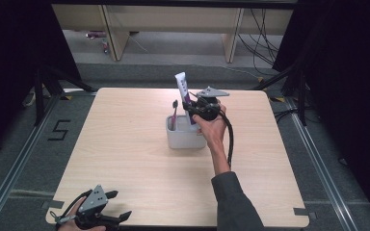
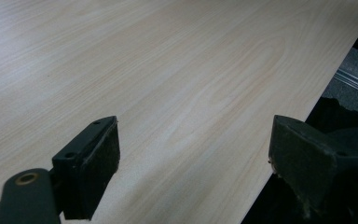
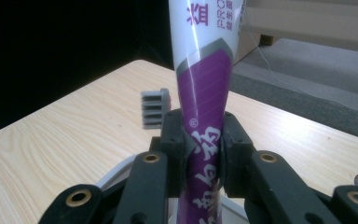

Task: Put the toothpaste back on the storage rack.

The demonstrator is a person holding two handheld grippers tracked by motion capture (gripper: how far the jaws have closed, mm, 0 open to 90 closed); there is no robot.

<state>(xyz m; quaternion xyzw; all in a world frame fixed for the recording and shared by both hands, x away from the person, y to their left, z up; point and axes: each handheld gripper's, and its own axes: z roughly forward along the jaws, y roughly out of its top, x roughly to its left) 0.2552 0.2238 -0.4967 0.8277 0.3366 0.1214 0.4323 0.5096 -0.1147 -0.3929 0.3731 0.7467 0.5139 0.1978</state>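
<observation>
Black padded fingers (image 3: 204, 154) of the right gripper (image 1: 192, 111) are clamped on the lower part of a purple-and-white soft plastic toothpaste tube (image 3: 204, 84), and the tube stands upright with its tail end pointing up. Its lower end sits over, and seemingly inside, the pale grey rounded-square plastic holder cup (image 1: 185, 137), which stands on the light wooden bench (image 1: 139, 168) near its middle.

Now the risks. That tube is soft and tapers; squeezed this hard, it could slip through the pads or buckle as it moves. If it is pushed sideways rather than straight along the cup's opening, it may catch the rim and tip or drag the light cup. A dark-handled toothbrush (image 1: 174, 113) with grey bristles leans in the cup just left of the tube, head up, close beside the fingers; a careless swing could knock it out or topple it.

So the cup holds the toothbrush, and the tube's bottom end, though how deep it reaches cannot be told.

Well away from the cup, at the bench's near left corner, the left gripper (image 1: 118, 206) rests in the person's hand with its fingers (image 2: 93, 172) spread wide and nothing between them, just bare wood below. It is too far off to steady the cup if it shifts.
</observation>
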